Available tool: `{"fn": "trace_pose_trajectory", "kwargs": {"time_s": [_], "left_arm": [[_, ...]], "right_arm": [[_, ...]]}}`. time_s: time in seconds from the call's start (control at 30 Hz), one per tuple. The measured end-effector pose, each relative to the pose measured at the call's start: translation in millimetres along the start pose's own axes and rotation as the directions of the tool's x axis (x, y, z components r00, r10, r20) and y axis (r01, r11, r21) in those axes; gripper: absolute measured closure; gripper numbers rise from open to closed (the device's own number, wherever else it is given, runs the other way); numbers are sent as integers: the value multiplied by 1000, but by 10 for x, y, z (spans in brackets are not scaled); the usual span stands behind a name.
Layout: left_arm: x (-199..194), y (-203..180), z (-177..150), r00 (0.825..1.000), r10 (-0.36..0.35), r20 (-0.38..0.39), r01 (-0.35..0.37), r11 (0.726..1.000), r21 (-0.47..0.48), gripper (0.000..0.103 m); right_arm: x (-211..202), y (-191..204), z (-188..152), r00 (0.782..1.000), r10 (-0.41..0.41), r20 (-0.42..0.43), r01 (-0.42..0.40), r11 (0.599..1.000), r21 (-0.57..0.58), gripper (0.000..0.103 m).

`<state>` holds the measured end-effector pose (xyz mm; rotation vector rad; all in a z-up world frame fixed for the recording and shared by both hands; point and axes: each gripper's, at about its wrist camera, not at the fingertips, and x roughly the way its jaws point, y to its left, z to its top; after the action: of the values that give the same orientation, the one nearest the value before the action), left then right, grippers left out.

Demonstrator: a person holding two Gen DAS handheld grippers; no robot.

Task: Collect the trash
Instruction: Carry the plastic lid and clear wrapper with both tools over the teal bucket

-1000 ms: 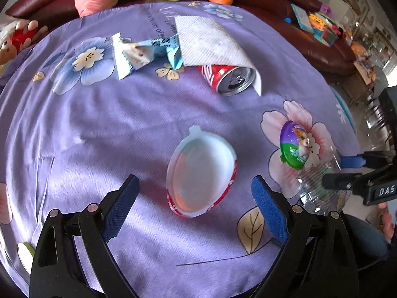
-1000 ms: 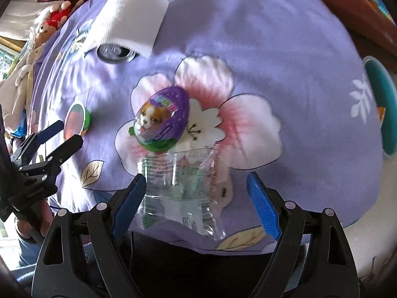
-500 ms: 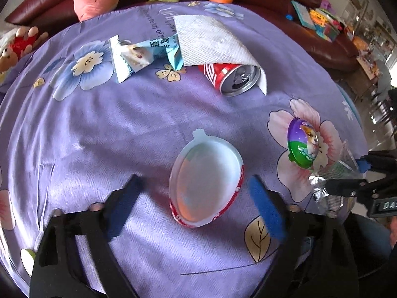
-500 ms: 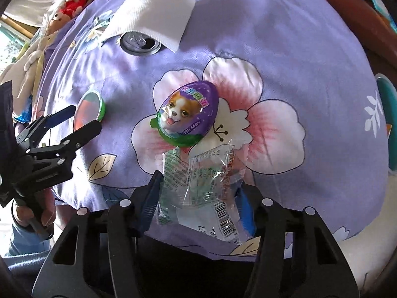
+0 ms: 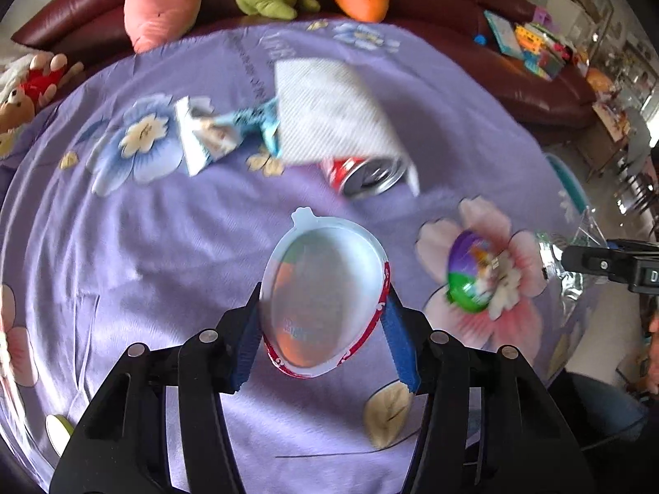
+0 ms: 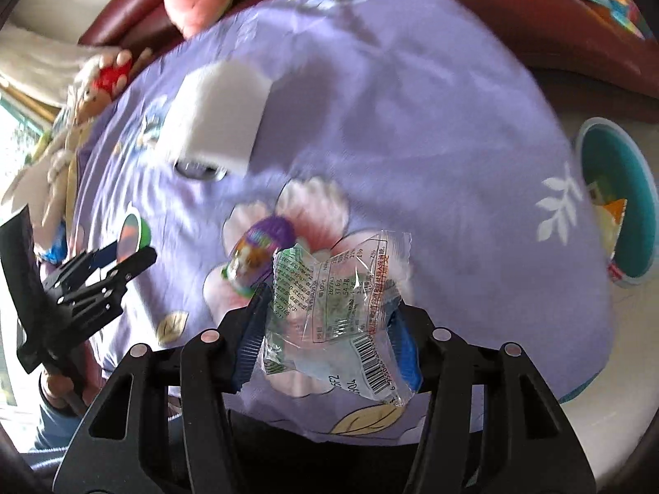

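Note:
My left gripper [image 5: 323, 321] has a white egg-shaped shell with a red rim [image 5: 321, 284] between its blue pads; the jaws are closing and the pads press its sides. My right gripper [image 6: 327, 308] is shut on a crumpled clear plastic wrapper [image 6: 342, 271], held just above the purple flowered tablecloth [image 6: 412, 123]. A purple and green toy egg [image 6: 255, 255] lies on a pink flower behind the wrapper. In the right wrist view the left gripper [image 6: 119, 255] shows at the left with the shell [image 6: 132, 234].
A red can [image 5: 366, 175] lies half under a white paper towel [image 5: 329, 123], beside a blue and white wrapper [image 5: 222, 131]. A teal bin [image 6: 618, 201] stands on the floor right of the table. Plush toys [image 5: 164, 0] sit on the brown sofa behind.
Both grippers' jaws have closed from wide open: the left onto the egg-shaped shell, the right onto the clear wrapper. Both have risen a little with their loads.

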<state>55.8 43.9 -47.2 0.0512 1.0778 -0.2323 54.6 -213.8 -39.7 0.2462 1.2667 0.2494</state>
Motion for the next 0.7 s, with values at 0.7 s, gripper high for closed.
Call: {"fn": "trace_pose_trajectory", "kwargs": {"time_s": [0.7], "left_arm": [[-69, -1669, 799, 989, -137, 59, 123, 973, 196, 48]], "right_arm": [[-875, -1479, 231, 965, -37, 261, -25, 972, 233, 51]]}}
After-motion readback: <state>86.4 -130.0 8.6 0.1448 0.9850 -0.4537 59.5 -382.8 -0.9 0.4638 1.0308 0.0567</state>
